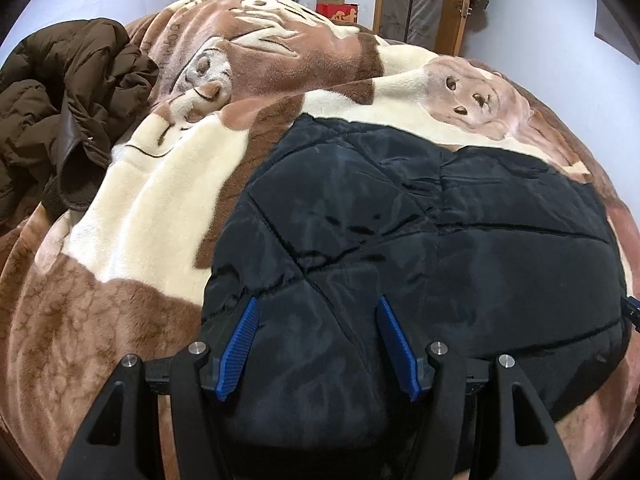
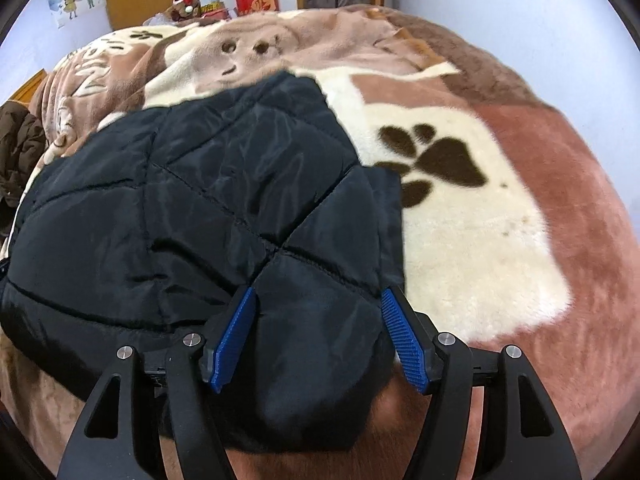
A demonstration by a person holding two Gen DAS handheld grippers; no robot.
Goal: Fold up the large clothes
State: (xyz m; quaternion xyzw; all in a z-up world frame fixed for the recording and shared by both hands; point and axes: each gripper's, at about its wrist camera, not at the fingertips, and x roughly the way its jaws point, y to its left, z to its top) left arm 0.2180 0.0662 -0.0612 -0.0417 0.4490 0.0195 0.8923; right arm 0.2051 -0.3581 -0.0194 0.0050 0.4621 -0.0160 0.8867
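1. The black quilted padded jacket [image 1: 420, 220] is lying folded on the brown-and-cream plush blanket [image 1: 160, 184] covering the bed.
2. The left claw [image 1: 316, 344] and right claw [image 2: 318, 340] are hovering spread, pinching nothing; puffy padding risks springing the fold apart.

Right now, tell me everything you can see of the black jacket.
The black jacket is a shiny, quilted, puffy garment, apparently nylon, stitched into large panels. It lies folded into a compact, rounded bundle on the blanket, on a brown and cream dog print. One corner reaches the paw print. Its near edge bulges between the open fingers of the left gripper and the right gripper; neither visibly pinches it.
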